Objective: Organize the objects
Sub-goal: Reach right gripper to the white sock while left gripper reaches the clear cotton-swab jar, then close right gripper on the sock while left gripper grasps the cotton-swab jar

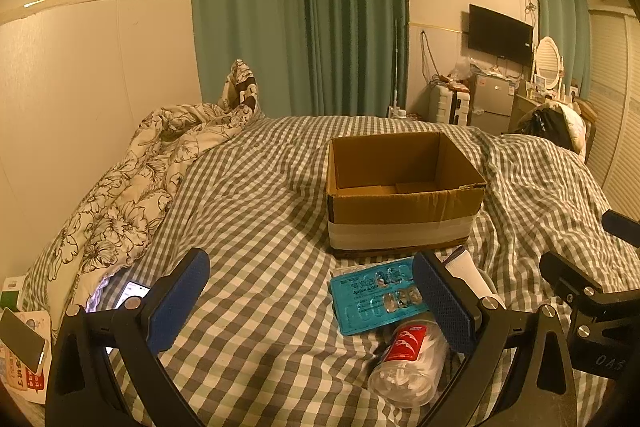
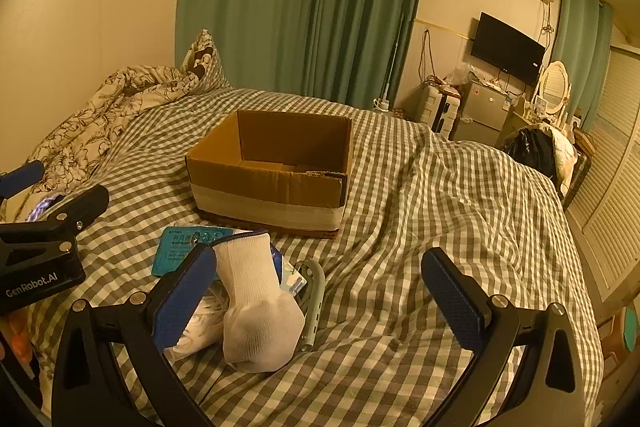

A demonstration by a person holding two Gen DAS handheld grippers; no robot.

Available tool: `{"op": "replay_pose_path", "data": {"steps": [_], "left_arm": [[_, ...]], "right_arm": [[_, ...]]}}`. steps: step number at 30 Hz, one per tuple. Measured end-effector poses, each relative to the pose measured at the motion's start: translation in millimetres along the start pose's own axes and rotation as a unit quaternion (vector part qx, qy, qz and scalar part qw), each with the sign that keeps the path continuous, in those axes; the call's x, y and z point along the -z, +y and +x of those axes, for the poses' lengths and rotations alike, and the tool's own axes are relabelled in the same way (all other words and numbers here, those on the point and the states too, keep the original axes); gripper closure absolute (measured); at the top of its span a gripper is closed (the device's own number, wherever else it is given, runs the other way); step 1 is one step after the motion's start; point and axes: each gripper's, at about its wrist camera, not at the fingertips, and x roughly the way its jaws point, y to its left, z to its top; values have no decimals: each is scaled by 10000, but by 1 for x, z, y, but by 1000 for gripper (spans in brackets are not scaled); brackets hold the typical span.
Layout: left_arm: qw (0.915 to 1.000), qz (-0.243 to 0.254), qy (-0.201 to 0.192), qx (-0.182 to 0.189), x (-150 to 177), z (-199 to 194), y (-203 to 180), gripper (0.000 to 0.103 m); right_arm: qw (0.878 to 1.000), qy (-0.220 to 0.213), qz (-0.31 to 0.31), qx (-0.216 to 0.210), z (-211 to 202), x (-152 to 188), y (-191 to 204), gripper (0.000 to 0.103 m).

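Note:
An open, empty cardboard box stands on the checked bed. In front of it lie a teal blister pack, a clear plastic bottle with a red label, a white sock and a grey clip-like object. My left gripper is open and empty, its right finger just over the bottle and blister pack. My right gripper is open and empty, with the sock between its fingers near the left one. Each gripper shows at the edge of the other's view.
A floral duvet is bunched along the wall at the left. A lit phone and another phone on papers lie at the bed's left edge. A fridge, suitcase and dresser stand beyond the bed's far right.

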Motion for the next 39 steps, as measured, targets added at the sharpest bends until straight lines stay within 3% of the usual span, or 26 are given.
{"op": "replay_pose_path", "data": {"steps": [17, 30, 32, 34, 39], "left_arm": [[10000, 8, 73, 24, 3, 3, -1, 0], [9981, 156, 578, -123, 26, 39, -5, 0], [9976, 151, 666, -99, 30, 44, -6, 0], [9970, 168, 758, -68, 34, 48, -7, 0], [9948, 245, 985, 29, 42, 57, -14, 0]], "right_arm": [[9999, 98, -22, -2, 2, 2, 1, 0], [9880, 1417, -273, -556, 83, 46, 27, 3], [9864, 1478, -236, -680, 87, 48, 27, 7], [9845, 1564, -156, -784, 94, 53, 26, 26], [9837, 1540, 89, -920, 92, 56, 17, 48]]}}
